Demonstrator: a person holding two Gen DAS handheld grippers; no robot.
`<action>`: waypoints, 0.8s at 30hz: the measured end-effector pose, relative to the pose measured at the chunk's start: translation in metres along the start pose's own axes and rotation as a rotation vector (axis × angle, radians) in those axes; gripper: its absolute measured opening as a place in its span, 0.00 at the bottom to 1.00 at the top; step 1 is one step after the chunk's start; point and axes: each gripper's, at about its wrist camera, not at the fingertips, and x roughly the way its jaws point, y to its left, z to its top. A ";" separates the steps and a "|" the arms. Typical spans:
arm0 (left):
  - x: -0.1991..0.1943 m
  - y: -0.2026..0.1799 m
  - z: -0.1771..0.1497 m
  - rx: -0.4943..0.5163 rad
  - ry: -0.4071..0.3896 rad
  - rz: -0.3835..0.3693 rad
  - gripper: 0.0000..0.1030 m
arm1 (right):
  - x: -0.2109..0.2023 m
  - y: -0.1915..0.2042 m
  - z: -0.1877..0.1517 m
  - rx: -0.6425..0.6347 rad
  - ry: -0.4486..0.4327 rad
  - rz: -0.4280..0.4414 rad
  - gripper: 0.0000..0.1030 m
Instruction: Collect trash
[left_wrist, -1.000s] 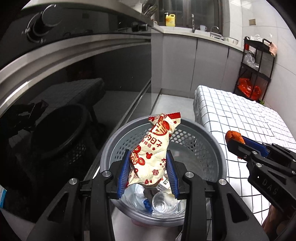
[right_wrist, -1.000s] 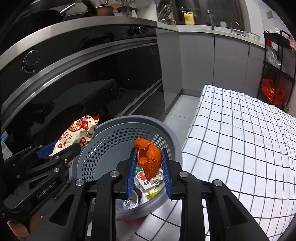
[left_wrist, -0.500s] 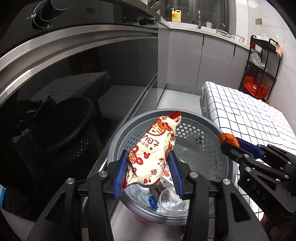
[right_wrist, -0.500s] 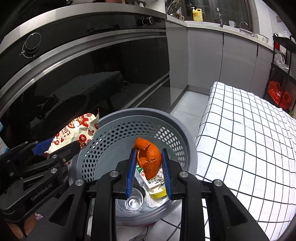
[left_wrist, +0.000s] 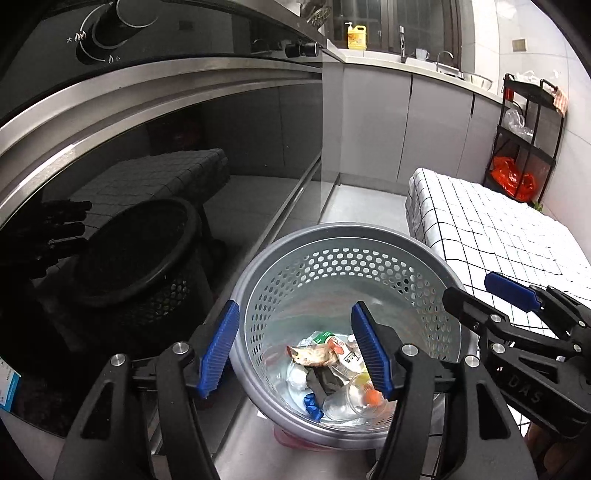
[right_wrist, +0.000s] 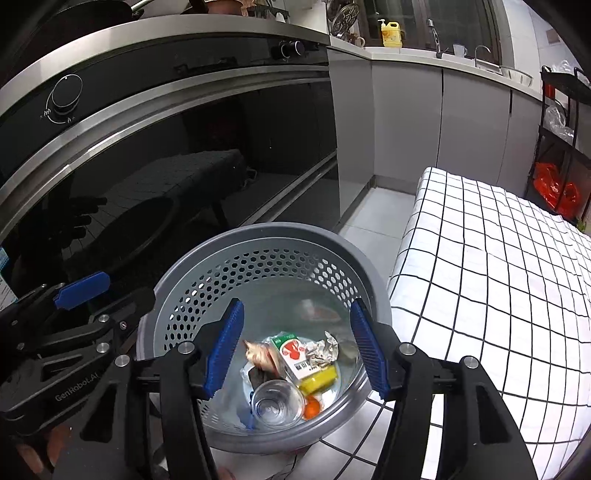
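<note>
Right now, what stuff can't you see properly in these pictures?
- Bottom of the bin: in both views the trash pile covers it.
- Carton print, right wrist view: too small to read.
- Left tool and right tool: both opening with nothing between them; the hands holding them are cut off by the lower edge.
- Black rack, left wrist view: partly cut off by the right edge.

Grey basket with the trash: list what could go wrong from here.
1. The basket stands hard against the checked cloth; either arm could snag the cloth and tip it.
2. The left gripper and right gripper, jaws opening with nothing between them, hang close together above the rim and may collide.
3. The clear cup lies loose on top and might bounce out.
</note>
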 end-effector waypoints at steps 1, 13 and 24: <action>-0.001 0.000 0.000 0.000 -0.003 0.002 0.62 | 0.000 0.000 0.000 0.000 0.000 0.000 0.56; -0.005 0.002 0.001 -0.008 -0.027 0.008 0.70 | -0.004 0.002 -0.003 0.014 0.000 -0.002 0.56; -0.012 0.002 0.001 0.000 -0.060 0.014 0.75 | -0.013 0.003 -0.009 0.049 -0.010 -0.024 0.61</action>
